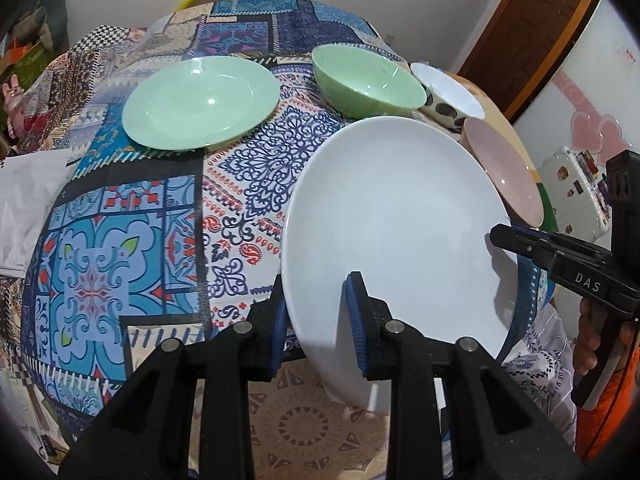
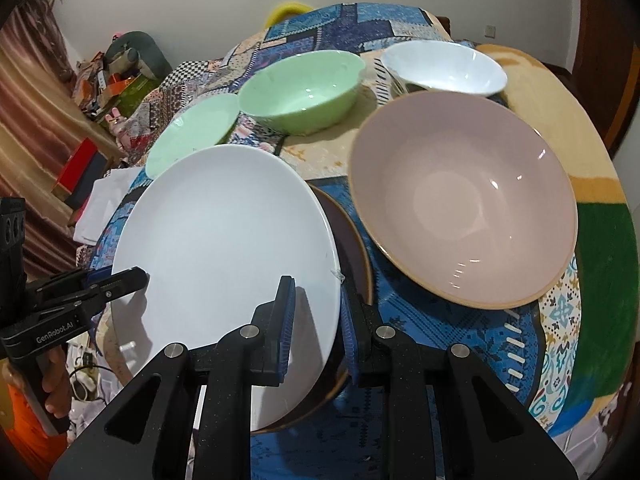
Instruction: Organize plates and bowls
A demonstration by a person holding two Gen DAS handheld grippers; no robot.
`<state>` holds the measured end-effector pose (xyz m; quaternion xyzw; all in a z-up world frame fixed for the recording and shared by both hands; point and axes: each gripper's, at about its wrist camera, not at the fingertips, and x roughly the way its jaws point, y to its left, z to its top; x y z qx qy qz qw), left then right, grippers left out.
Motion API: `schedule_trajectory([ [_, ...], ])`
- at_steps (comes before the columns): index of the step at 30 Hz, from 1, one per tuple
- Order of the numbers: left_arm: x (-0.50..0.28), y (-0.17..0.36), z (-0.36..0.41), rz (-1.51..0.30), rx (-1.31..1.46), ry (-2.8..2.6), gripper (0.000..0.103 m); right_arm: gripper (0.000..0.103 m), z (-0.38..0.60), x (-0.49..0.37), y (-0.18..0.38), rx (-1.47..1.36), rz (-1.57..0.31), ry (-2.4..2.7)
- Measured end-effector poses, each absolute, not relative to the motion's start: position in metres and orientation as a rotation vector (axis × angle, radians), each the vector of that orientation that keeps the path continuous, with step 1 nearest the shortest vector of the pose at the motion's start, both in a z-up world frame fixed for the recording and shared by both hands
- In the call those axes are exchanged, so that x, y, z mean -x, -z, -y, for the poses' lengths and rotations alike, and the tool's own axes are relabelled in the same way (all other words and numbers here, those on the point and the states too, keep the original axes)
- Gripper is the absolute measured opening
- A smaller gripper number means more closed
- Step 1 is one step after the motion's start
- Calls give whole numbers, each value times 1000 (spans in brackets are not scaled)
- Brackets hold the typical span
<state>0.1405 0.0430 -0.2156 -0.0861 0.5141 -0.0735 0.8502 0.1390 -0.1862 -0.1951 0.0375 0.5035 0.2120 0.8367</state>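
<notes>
Both claws were clamped on one round white ceramic plate [image 1: 394,220]: the left gripper [image 1: 318,320] pinched its near-left rim between narrow blue-padded jaws, and the right gripper [image 2: 316,320] did the same at the opposite edge, so the plate hung tilted between the two, clear of the cloth as far as I could judge. Sharing the load at two rims probably kept the smooth glazed disc from swinging or slipping (one pinch alone would have let it pivot).

From left to right, a pale green shallow plate [image 1: 200,102] sat flat on the far-left part of the table, well apart from the held plate. Next came a pale green deep bowl [image 1: 368,80], then a white bowl with dark spots on its outside [image 1: 448,90] just beside it. Nearest the right gripper was a wide pink bowl with a tan rim [image 2: 464,200]. In the right wrist view a dark brown plate [image 2: 352,240] lay directly under the white one, which suggested the white plate was meant to be stacked on it.

Underneath lay a patchwork tablecloth in blues, reds and creams [image 1: 120,240] over what looked like a round table. Beyond it were a plain pale wall, a brown wooden door [image 1: 532,40], a striped curtain [image 2: 32,128] and a cluttered corner of boxes and soft toys.
</notes>
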Motion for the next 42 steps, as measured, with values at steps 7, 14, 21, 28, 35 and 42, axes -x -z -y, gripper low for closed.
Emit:
schedule_trajectory([
  [7,-150,225,-38,-1103,182,162,28,20,193,-140,201,-94,-1082,-444],
  [14,-155,233,-38,-1129,195,162,30,20,189,-139,199,-51,-1071,-432],
  [21,-157,237,-38,-1135,196,160,31,21,191,-139,199,-41,-1071,-436],
  [28,-156,238,-33,-1139,163,157,31,23,191,-134,195,16,-1041,-416],
  [35,-157,235,-32,-1129,158,145,34,23,189,-132,188,20,-1029,-421],
  [42,-146,202,-51,-1018,136,101,51,27,175,-133,167,28,-971,-454],
])
